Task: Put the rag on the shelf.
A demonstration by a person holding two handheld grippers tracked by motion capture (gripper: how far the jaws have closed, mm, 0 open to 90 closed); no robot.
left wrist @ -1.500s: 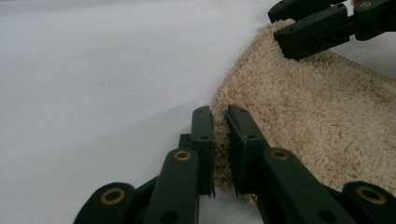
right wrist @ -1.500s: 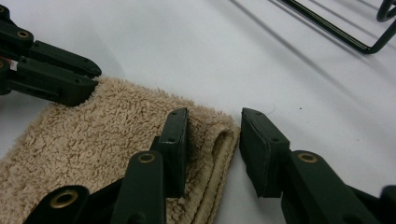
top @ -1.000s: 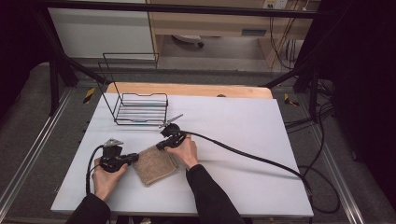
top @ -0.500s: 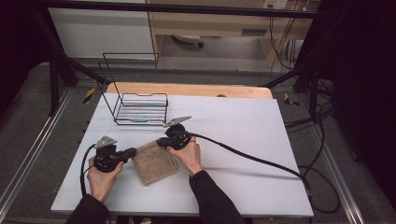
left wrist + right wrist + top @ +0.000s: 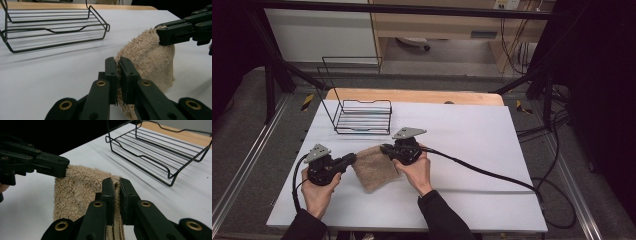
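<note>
A folded tan towel (image 5: 372,167) hangs between the two grippers just above the white table (image 5: 472,130), its lower end near the surface. My left gripper (image 5: 353,158) is shut on the towel's left corner (image 5: 140,55), its jaws pinching the cloth edge (image 5: 119,72). My right gripper (image 5: 385,149) is shut on the towel's far right corner (image 5: 82,187), the folded edge squeezed between its jaws (image 5: 117,190). Each gripper view shows the other gripper clamped on the opposite corner.
A black wire rack (image 5: 362,117) stands on the table behind the towel, toward the back left (image 5: 50,27) (image 5: 160,152). A black cable (image 5: 482,172) trails from the right gripper across the table to its right edge.
Both grippers have lifted the towel's upper edge and carried it toward the rack. The towel, lying flat before, now hangs from its two held corners.
</note>
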